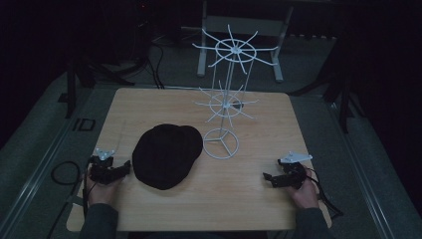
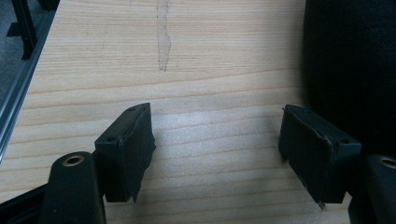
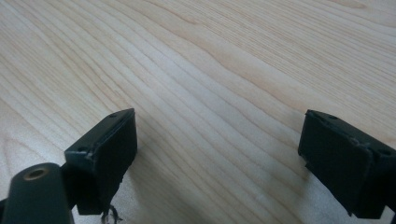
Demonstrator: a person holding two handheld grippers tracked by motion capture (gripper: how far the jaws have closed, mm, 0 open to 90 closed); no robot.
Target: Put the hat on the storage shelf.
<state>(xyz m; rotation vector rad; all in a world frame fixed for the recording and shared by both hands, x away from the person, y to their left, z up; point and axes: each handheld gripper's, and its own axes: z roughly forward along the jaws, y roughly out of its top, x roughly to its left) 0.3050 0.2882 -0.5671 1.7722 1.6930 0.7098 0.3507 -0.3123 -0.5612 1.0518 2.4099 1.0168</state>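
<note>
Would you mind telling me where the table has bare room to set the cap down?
The table is bare along its far left, behind the black cap, and across the near edge between the left gripper and right gripper. The right side beyond the white wire rack is bare too. It is tight between cap and rack base.

high view: staying dim, surroundings sinking into black | gripper views: worktop (image 2: 210, 93) showing brighter, evenly lit | fingers (image 3: 105, 144) casting soft shadows, nearest parts blurring
</note>
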